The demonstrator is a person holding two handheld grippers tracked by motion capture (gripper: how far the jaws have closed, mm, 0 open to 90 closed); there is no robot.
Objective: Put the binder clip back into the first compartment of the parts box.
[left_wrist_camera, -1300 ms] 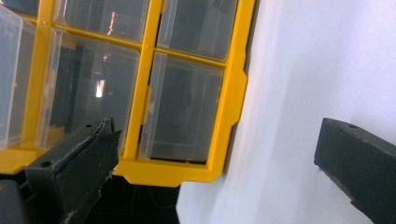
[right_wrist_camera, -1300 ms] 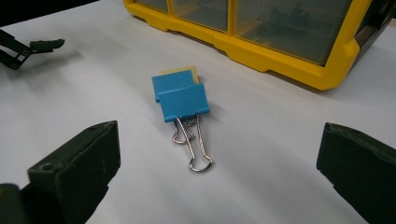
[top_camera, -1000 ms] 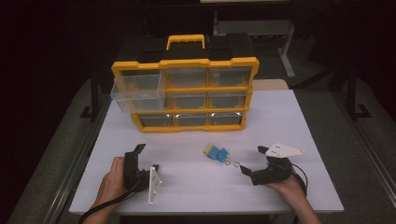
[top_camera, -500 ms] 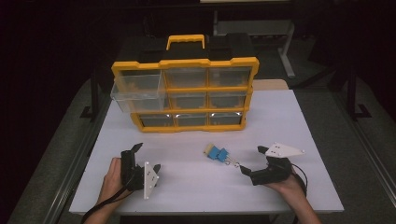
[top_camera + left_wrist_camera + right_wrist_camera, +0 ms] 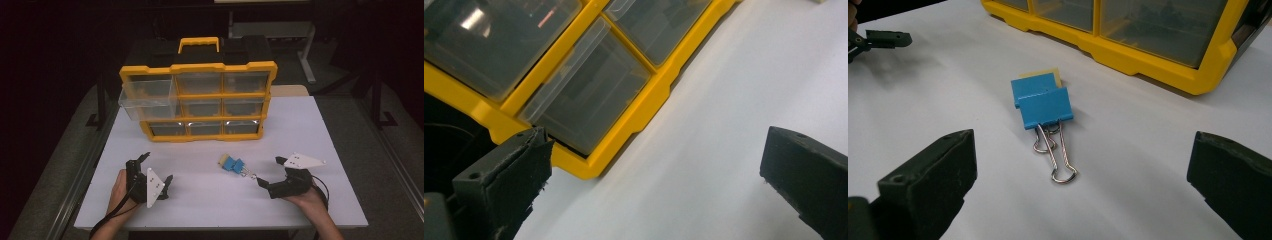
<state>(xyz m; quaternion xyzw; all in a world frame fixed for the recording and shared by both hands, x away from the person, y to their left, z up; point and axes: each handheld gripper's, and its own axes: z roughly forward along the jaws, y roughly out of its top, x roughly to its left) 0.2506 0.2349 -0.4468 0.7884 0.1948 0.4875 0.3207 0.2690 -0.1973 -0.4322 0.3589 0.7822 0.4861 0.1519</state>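
Note:
Two blue binder clips lie together on the white table, a pale yellow piece behind them. Their silver wire handles point toward my right gripper. That gripper is open just right of the clips; in its own view the clips lie on the table beyond my right gripper, not touching it. My left gripper is open at the front left with nothing between its jaws. In the left gripper view my left gripper faces the lower drawers of the yellow organizer.
The yellow organizer with clear drawers stands at the back middle, black carry case behind it. Its top-left drawer is pulled out toward me. The left gripper's fingertip shows far off in the right gripper view. Table edges run left and right.
My left gripper has turned a little in the hand and shifted slightly forward. The right gripper and the clips have stayed put.

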